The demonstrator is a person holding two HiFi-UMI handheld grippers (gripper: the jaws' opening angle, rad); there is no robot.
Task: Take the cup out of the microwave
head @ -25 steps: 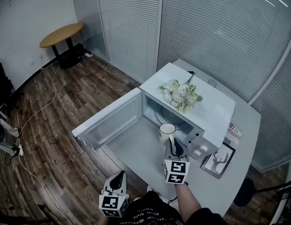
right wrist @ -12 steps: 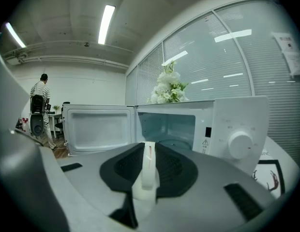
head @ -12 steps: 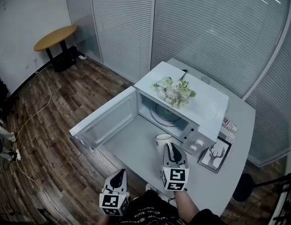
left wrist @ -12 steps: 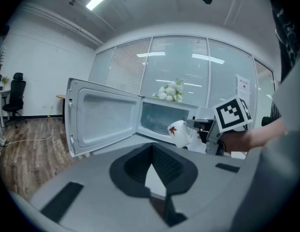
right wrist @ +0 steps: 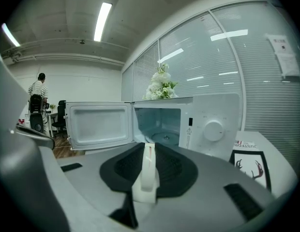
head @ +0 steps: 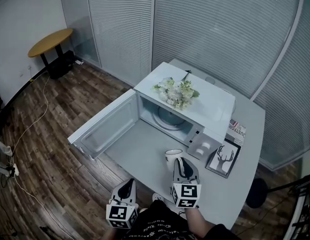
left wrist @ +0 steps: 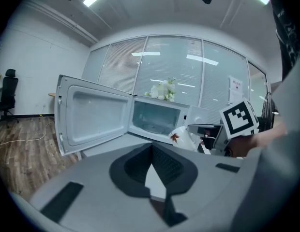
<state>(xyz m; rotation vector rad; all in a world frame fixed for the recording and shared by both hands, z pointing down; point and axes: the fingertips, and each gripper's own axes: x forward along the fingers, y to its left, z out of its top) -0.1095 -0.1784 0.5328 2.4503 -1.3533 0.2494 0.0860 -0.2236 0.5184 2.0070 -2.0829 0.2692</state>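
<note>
Cup [head: 171,156] has left boxy microwave [head: 213,107] — smooth, white.

I'm working in an office. Glass partition walls [head: 220,34] hung with slatted blinds close the room, and strip lights [right wrist: 102,21] run along the ceiling. A swivel chair [left wrist: 7,88] and a round table [head: 51,40] stand on the plank floor [head: 55,119]. A microwave [head: 215,106] sits toward my grey counter's [head: 145,151] far edge.

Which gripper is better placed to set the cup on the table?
Right: the right gripper holds the cup by its handle over the table; the left gripper is empty.
</note>
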